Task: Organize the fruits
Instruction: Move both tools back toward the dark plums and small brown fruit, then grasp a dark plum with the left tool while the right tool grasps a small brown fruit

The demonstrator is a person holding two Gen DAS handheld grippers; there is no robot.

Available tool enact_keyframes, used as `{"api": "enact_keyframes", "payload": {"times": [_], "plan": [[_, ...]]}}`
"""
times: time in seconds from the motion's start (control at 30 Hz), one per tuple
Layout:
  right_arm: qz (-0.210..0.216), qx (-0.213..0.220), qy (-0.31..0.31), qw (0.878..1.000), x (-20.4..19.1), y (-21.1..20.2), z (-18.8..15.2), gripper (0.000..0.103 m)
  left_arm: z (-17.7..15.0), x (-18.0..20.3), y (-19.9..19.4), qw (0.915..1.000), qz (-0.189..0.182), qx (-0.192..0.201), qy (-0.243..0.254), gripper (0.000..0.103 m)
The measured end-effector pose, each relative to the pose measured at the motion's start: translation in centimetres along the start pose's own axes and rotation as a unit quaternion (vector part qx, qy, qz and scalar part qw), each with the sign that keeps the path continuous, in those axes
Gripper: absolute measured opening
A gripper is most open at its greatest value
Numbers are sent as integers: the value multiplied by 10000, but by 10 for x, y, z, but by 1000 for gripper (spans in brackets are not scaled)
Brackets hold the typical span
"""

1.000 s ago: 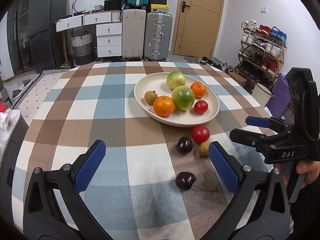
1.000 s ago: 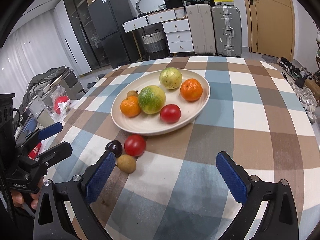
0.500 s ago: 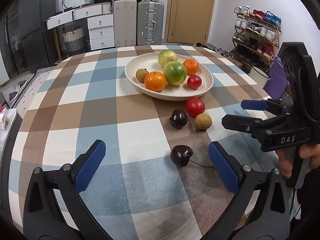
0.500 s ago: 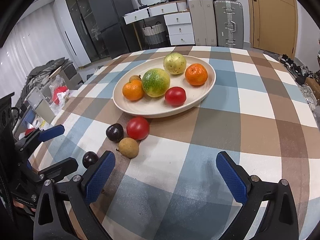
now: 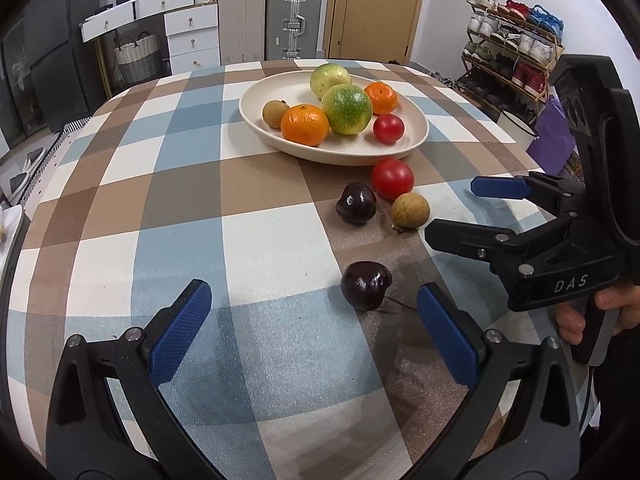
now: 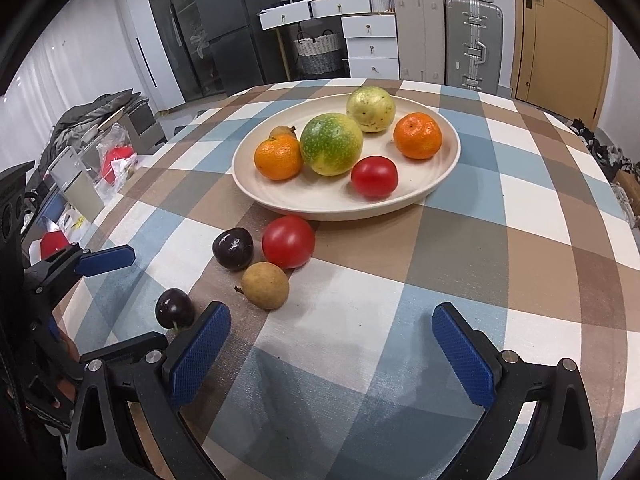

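Left gripper (image 5: 314, 322) hangs low over the checked tablecloth (image 5: 248, 248) with its jaws spread wide and nothing between them; just ahead and toward its right finger lies the near dark cherry (image 5: 366, 285), glossy, round and almost black, its thin stem trailing off to the right along the cloth. That fruit is the closest to this claw and, I judge, its likely pick, a small rightward shift bringing it between the pads. Right gripper (image 6: 330, 354), equally wide and empty, has the brown longan (image 6: 265, 285), matte and rough-skinned, just ahead of its left finger. Farther on sit a second dark cherry (image 5: 355, 208) and a smooth red tomato (image 5: 391, 179), touching or nearly so. Farthest, the shallow cream plate (image 5: 418, 136) holds two oranges, two speckled greenish fruits, a tomato and a longan.
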State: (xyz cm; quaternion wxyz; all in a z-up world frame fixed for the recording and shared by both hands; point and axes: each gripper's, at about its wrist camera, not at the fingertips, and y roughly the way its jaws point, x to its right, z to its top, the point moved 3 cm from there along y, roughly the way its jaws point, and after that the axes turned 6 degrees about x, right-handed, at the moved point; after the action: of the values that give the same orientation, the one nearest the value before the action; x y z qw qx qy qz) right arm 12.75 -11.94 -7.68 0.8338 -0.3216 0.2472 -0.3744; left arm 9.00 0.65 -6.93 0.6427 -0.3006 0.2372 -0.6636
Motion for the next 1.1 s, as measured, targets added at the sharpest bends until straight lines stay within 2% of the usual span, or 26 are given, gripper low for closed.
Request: {"api": "enact_keyframes", "payload": {"times": [0.17,0.33,0.4,0.47,0.67,0.77,0.8,0.97,1.1], "plan": [[183,17,17,9998,-3,1,2,102,0,2,4,9999,-153,-62,-48,101],[314,10,16,9995,-5,3,4,101,0,8,8,9993,-345,-165,32,86],[343,-3,-26,9994,-8,4,4,98,0,10,8,9992,-369,-148,50,81],[399,8,-73,9992,-10,5,5,88,0,12,7,9988,-466,-124,70,74],[445,6,-224,9988,-17,6,5,76,0,12,5,9982,-598,-83,39,50],[430,-11,-328,9985,-21,6,5,72,0,11,5,9979,-645,-76,4,46],[413,-17,-383,9984,-23,7,5,70,0,11,5,9977,-676,-76,0,38],[301,-54,-663,9973,-31,9,5,62,-1,14,3,9964,-837,-78,50,25],[235,-62,-755,9968,-34,11,6,58,-1,14,3,9964,-843,-59,41,25]]}}
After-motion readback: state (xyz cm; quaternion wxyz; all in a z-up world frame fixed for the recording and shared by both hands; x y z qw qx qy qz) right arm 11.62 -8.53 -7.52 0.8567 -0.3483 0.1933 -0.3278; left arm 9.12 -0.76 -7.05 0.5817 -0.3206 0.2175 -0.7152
